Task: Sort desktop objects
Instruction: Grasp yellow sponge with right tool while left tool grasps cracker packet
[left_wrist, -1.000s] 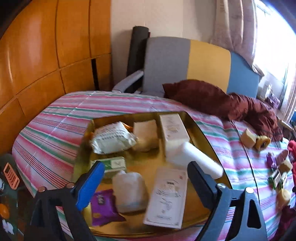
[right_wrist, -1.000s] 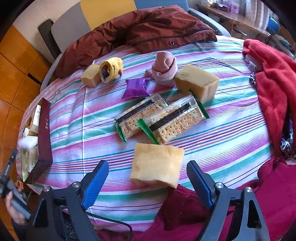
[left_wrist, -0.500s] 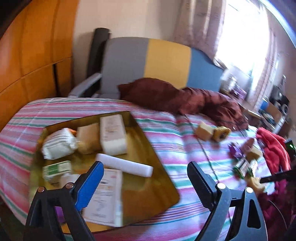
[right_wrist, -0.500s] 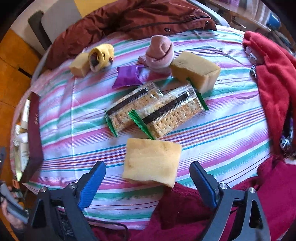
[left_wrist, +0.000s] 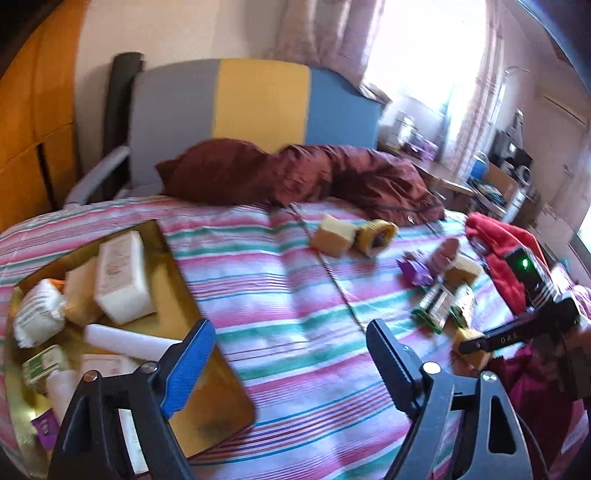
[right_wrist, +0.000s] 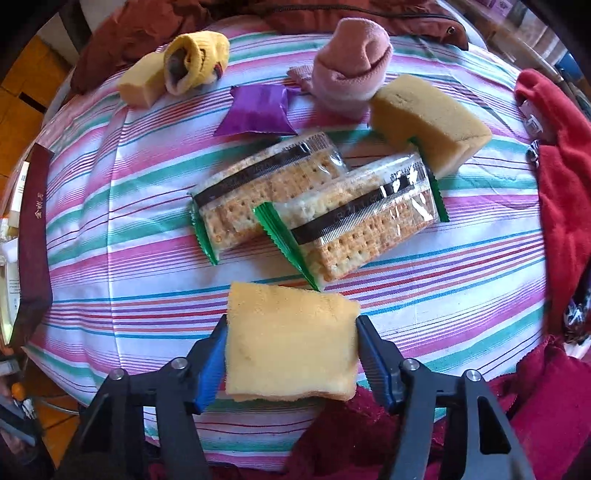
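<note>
My right gripper is closed on a yellow sponge at the near edge of the striped tablecloth; both pads press its sides. Beyond it lie two cracker packs, a purple sachet, a second sponge, a pink sock, a yellow sock and a small sponge. My left gripper is open and empty above the cloth, right of the gold tray. The right gripper with its sponge shows in the left wrist view.
The tray holds a white box, a white tube, wrapped packets and leaflets. A maroon jacket lies at the table's far side before a chair. A red cloth lies at the right; the tray's edge is at the left.
My right gripper moved forward and closed on the near yellow sponge. My left gripper swung right, off the tray and over the striped cloth, still open.
</note>
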